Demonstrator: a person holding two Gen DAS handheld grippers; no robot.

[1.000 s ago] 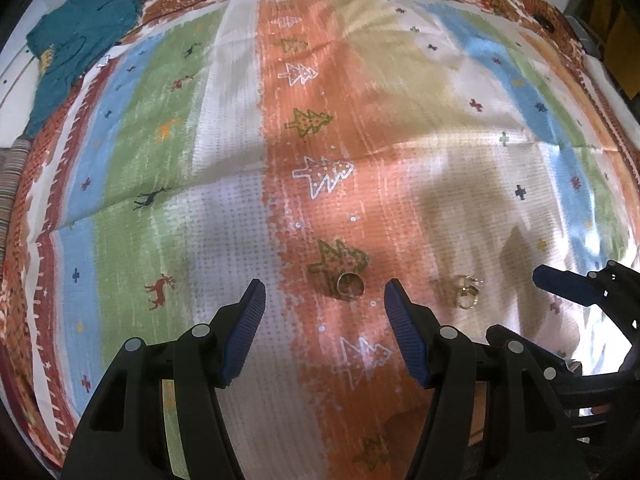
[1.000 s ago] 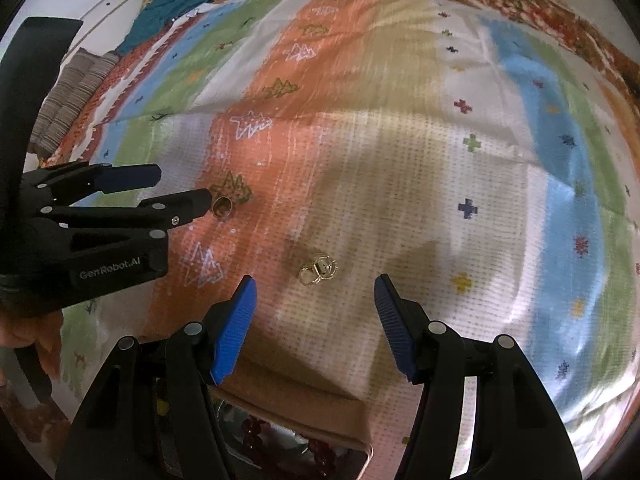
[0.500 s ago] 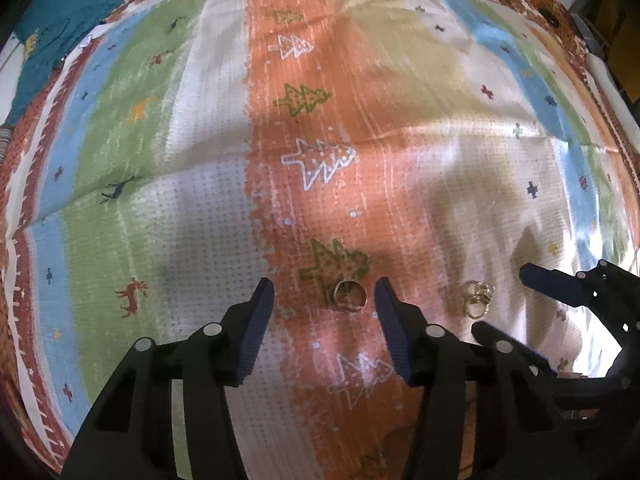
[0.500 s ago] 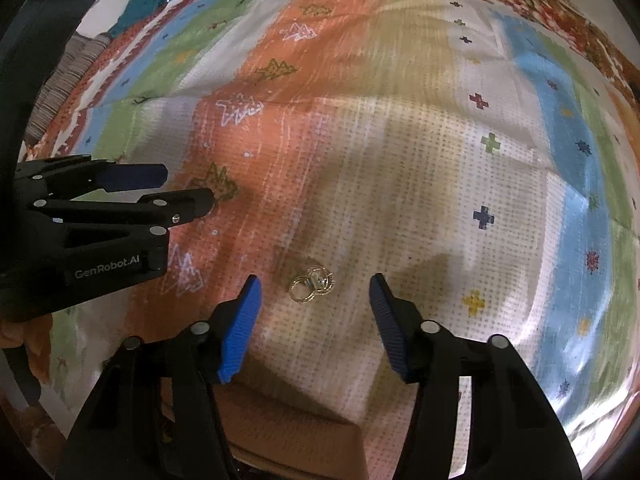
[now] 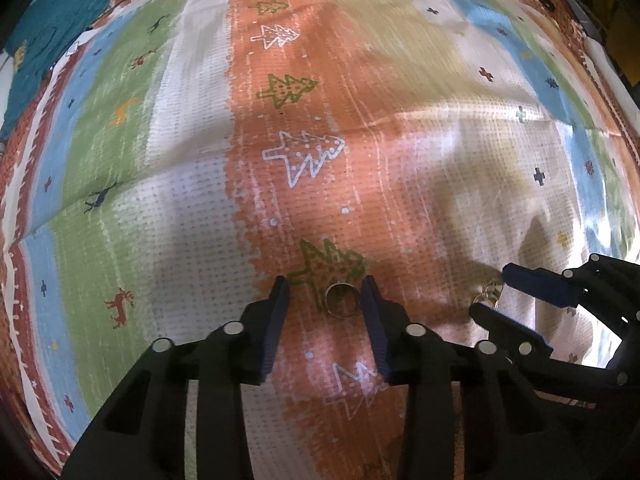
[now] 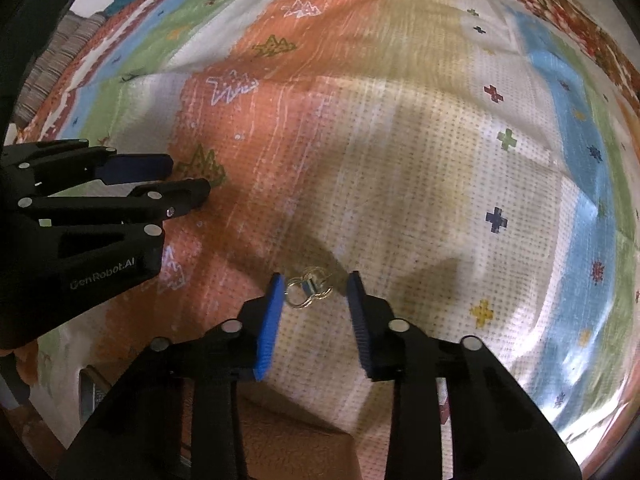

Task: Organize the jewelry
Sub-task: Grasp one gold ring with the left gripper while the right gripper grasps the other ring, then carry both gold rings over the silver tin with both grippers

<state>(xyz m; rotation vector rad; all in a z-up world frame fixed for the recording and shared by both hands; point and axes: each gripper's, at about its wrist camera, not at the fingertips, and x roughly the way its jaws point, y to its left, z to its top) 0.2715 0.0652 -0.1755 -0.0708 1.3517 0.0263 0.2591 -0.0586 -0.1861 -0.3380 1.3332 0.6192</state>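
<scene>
A plain gold band ring (image 5: pixel 341 300) lies on the orange stripe of the patterned cloth (image 5: pixel 160 208). My left gripper (image 5: pixel 325 288) is open, its blue pads on either side of the ring, close to the cloth. A small cluster of gold rings (image 6: pixel 309 291) lies on the white dotted part of the cloth. My right gripper (image 6: pixel 315 284) is open around it, the left pad almost touching. The cluster also shows in the left wrist view (image 5: pixel 489 293) between the right gripper's tips (image 5: pixel 496 290). The left gripper shows in the right wrist view (image 6: pixel 190 180).
A teal garment (image 5: pixel 44 36) lies at the far left corner of the cloth. A brown box edge (image 6: pixel 288 436) sits under my right gripper near the front. A striped grey fabric (image 6: pixel 60 52) lies beyond the cloth's left edge.
Both grippers have moved forward and down so their pads now flank the jewelry. Both jaws have narrowed. The band ring and the ring cluster have not moved.
</scene>
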